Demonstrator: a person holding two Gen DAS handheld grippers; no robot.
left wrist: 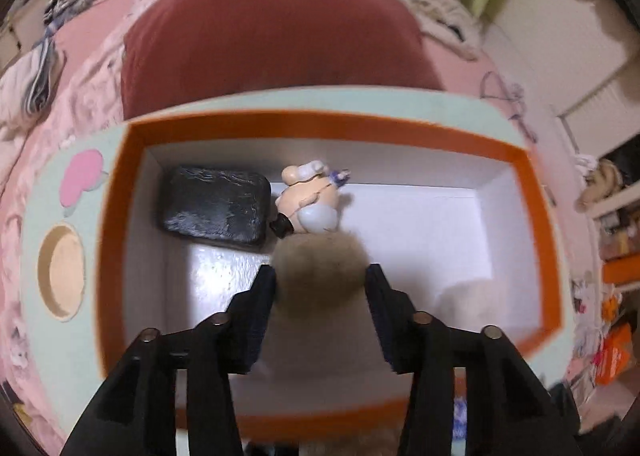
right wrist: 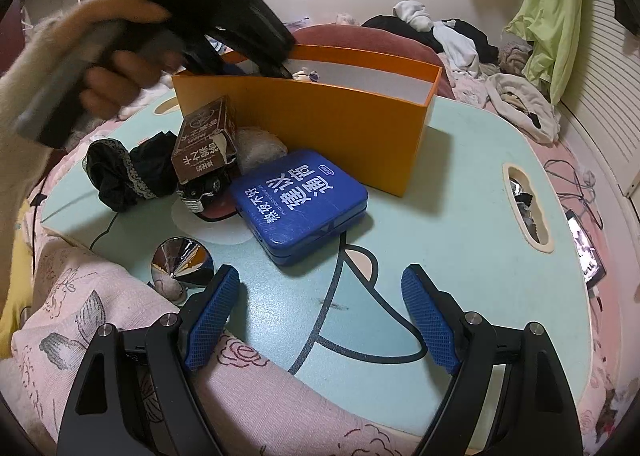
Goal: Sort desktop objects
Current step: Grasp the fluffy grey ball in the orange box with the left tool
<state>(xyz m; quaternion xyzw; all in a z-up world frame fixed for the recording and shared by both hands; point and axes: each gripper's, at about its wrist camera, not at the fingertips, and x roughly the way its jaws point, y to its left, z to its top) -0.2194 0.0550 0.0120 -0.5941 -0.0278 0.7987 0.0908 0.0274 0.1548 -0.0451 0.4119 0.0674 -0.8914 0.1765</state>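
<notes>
cluttered bedding and heaped clothes ring a pale green bench (right wrist: 460,215) that sits on a pink bed, and an orange box (right wrist: 344,127) stands at the bench's far side as the sorting bin. from above, the left gripper (left wrist: 320,276) hangs over the open box (left wrist: 136,191) with its jaws closed partway on a tan fluffy ball (left wrist: 320,268), soft and blurred at its edges, pressed between both pads. it appears to be held above the white floor of the box so it can be let go inside, which i judge to be the step in hand. already lying in the box are a black pouch (left wrist: 218,207) at the far left and a small cream figurine (left wrist: 308,199) just beside it, near the far wall; the right half of the box floor has nothing in it.

seen from the right wrist, the right gripper (right wrist: 320,296) hovers low over the near edge of the bench with its blue pads spread wide and nothing between them, probably waiting its turn. things left outside the box cluster near its left end: a blue tin (right wrist: 304,203) with white characters, lying flat just in front of the box; a brown carton (right wrist: 206,143) tilted on a dark pile; black lace fabric (right wrist: 120,171) to the left; and a shiny silver cone (right wrist: 180,256) at the near left edge.
</notes>
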